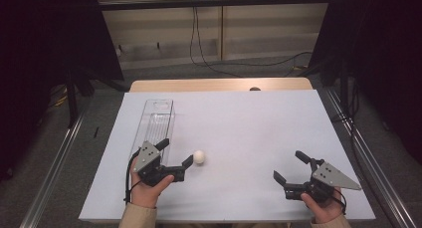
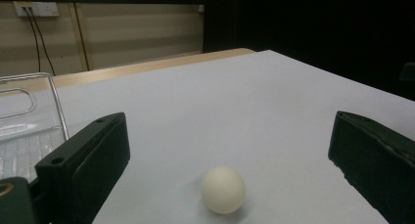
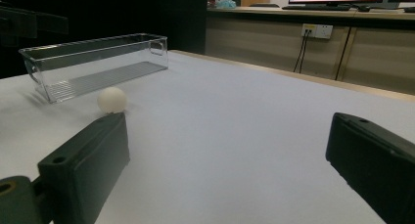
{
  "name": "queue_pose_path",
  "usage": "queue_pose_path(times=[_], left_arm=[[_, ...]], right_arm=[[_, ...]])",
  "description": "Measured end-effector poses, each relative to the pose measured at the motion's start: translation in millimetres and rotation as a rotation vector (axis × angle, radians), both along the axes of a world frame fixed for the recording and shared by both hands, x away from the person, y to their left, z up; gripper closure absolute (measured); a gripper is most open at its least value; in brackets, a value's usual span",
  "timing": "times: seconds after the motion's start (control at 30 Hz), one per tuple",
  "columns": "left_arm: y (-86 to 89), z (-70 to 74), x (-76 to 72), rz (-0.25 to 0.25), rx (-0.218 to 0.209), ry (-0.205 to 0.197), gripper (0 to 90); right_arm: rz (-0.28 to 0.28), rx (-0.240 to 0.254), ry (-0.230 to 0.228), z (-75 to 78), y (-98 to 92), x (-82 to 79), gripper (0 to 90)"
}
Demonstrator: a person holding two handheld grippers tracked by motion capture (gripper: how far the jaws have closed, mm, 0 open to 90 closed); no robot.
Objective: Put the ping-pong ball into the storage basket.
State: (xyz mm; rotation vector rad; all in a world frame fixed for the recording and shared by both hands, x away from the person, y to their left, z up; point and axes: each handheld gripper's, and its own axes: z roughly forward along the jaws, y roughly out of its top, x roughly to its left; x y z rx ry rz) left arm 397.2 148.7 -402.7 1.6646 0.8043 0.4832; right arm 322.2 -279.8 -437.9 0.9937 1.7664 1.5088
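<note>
1. The left gripper (image 1: 175,153) is on its approach to the white ball (image 1: 199,157), jaws spread wide with nothing held
2. The ball lies on the white table (image 1: 259,133), just beside the clear bin (image 1: 157,119) and just ahead of the left jaws
3. The right gripper (image 1: 291,167) rests well apart, wide open and empty
4. Next, I judge: advance until the ball sits between the jaws, then close gently, since it may roll

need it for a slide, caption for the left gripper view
Open left hand-held gripper lined up on a white ball, clear plastic bin beside it.
</note>
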Motion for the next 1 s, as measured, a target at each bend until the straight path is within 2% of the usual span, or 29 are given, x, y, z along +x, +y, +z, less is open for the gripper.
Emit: queue_pose_path(times=[0.2, 0.23, 1.0], left_arm=[[-1.3, -1.0, 1.8, -0.015, 0.022, -0.003, 2.0], [-2.7, -1.3, 1.8, -0.012, 0.011, -0.001, 2.0], [-18.0, -4.1, 7.6, -0.027, 0.034, 0.010, 2.1]], right_arm=[[-0.004, 0.007, 0.001, 0.2, 0.4, -0.2, 1.9], [-0.004, 0.004, -0.002, 0.2, 0.1, 0.0, 1.9], [-0.002, 0.009, 0.000, 0.1, 0.6, 0.0, 1.9]])
